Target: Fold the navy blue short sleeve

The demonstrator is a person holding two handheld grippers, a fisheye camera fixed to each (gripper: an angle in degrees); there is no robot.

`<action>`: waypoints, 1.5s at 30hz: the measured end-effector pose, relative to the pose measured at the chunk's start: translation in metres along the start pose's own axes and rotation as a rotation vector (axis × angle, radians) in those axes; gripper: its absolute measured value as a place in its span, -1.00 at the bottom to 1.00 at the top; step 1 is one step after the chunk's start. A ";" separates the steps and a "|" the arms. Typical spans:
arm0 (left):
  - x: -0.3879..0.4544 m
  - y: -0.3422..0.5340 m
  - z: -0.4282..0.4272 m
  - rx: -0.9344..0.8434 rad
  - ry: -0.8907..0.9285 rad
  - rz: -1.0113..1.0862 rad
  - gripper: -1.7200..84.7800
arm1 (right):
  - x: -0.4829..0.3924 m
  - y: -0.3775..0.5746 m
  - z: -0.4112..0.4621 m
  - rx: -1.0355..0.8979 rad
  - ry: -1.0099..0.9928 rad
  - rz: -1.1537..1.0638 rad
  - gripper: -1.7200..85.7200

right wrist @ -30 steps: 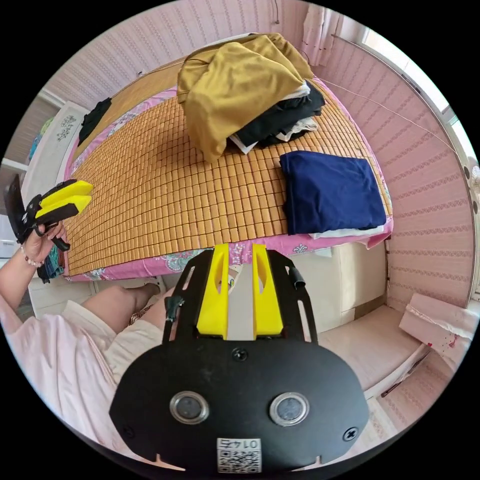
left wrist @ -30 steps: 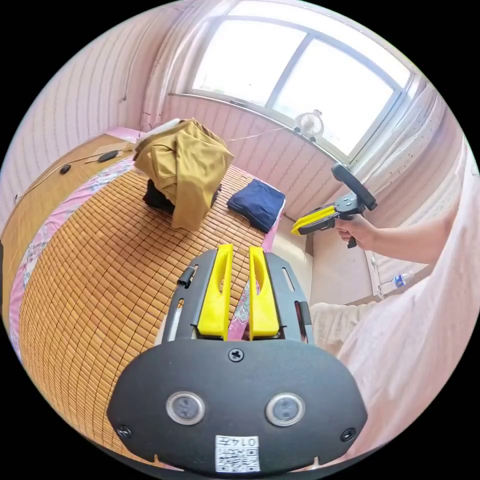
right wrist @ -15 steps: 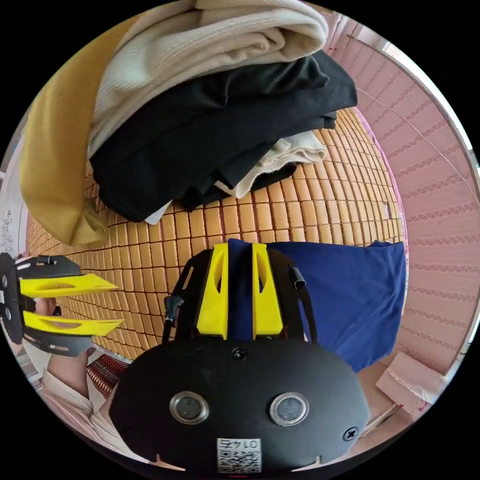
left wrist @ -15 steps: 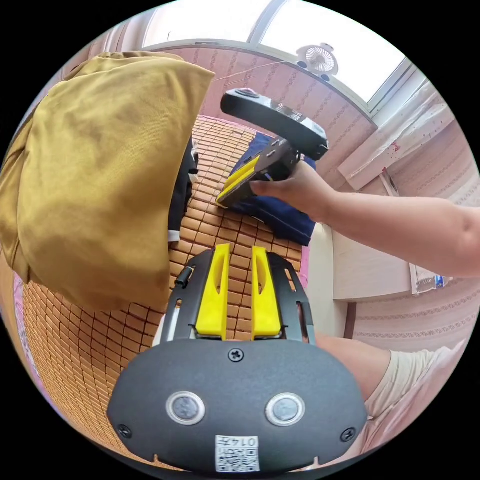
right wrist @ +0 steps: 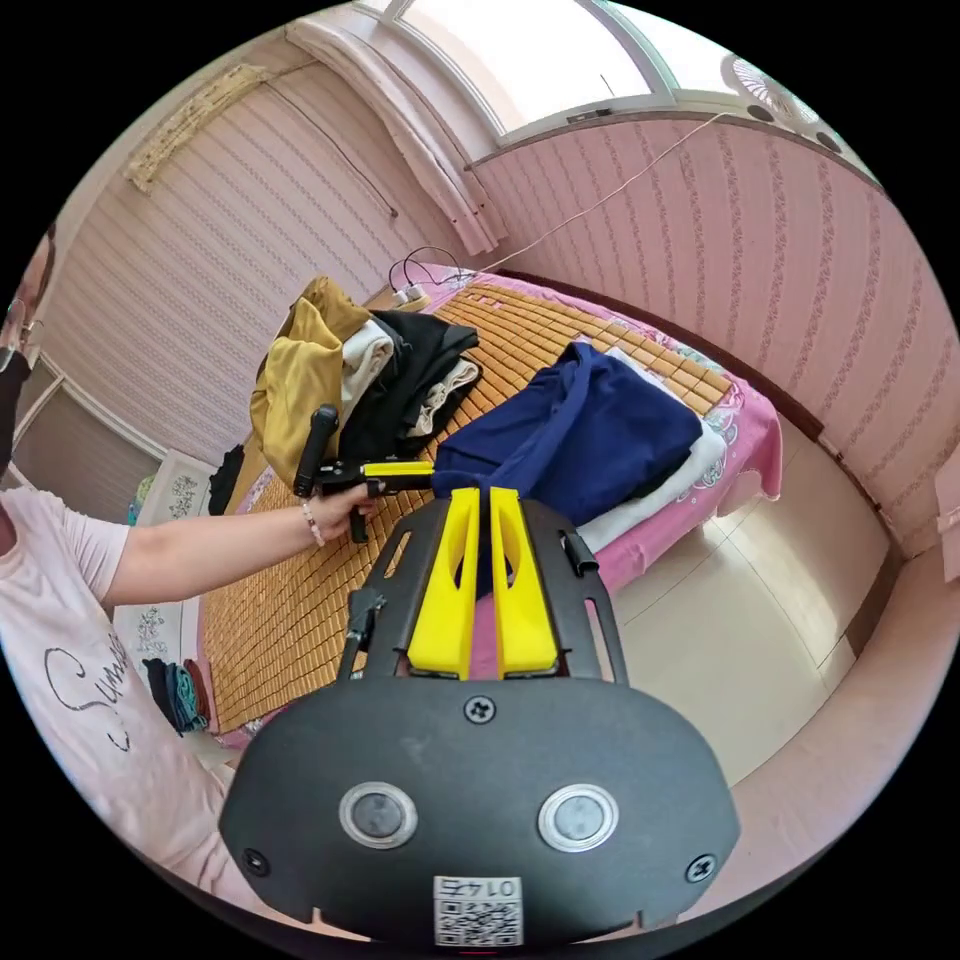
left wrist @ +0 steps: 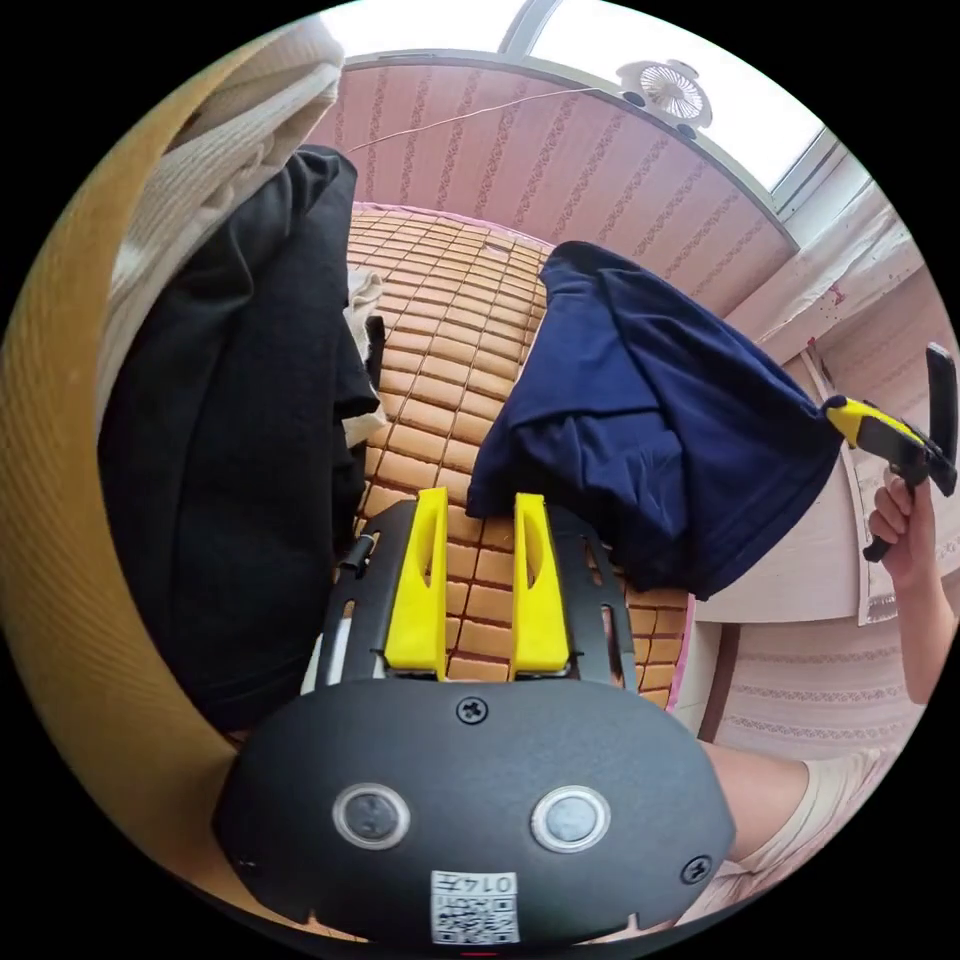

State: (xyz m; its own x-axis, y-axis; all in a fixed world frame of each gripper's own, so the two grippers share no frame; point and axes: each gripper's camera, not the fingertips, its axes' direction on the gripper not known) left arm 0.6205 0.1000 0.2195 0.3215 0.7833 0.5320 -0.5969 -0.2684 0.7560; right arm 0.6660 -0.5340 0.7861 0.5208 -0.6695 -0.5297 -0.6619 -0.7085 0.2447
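left claw [left wrist: 478,505]: in the left gripper view its two yellow jaws stand apart with a narrow gap, nothing between them, poised over the bamboo mat [left wrist: 440,330] of the bed. in the right gripper view the same claw [right wrist: 425,470] appears in a hand [right wrist: 345,505], its tip at the near edge of the navy cloth; whether it touches the cloth cannot be told.

right claw [right wrist: 479,500]: in the right gripper view its jaws sit close together with dark navy cloth showing in the slit between them. in the left gripper view this claw [left wrist: 835,412] has a corner of the cloth pinched in its yellow tip, held by a hand [left wrist: 900,525] out past the edge of the bed.

navy blue short sleeve [left wrist: 650,420]: part lifted, drawn up and sideways from the pinched corner, the rest bunched and resting on the mat near the bed's edge. in the right gripper view the garment [right wrist: 590,435] lies partly over a white folded item [right wrist: 655,495].

pile of clothes [left wrist: 200,400]: a mustard garment, a cream one and a black one heaped on the mat, just beside the navy garment, with a strip of mat between them. in the right gripper view the pile [right wrist: 350,385] sits farther along the bed.

surroundings: pink striped wall [right wrist: 780,260], window [right wrist: 530,50], a small fan [left wrist: 668,88] on the sill, pale floor [right wrist: 740,620].
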 end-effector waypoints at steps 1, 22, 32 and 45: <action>0.003 -0.001 -0.002 0.009 0.066 0.014 -0.88 | 0.006 0.005 -0.012 0.020 -0.021 0.019 -0.93; 0.123 0.437 -0.461 0.708 -0.175 -0.334 -0.96 | -0.105 0.103 -0.236 0.499 -0.755 -0.290 -0.94; 0.242 0.638 -0.651 1.061 -0.531 -0.557 -0.97 | -0.255 0.128 -0.261 0.358 -0.948 -0.494 -0.95; 0.439 0.706 -0.856 1.328 -0.979 -0.333 -0.98 | -0.374 0.156 -0.423 0.548 -1.064 -0.949 -0.95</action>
State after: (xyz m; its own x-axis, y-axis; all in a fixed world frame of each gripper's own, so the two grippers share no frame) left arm -0.2890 0.7338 0.6608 0.9057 0.4177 -0.0718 0.4119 -0.8278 0.3808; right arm 0.5960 -0.4888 1.3658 0.3959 0.6050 -0.6908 -0.5540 -0.4425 -0.7052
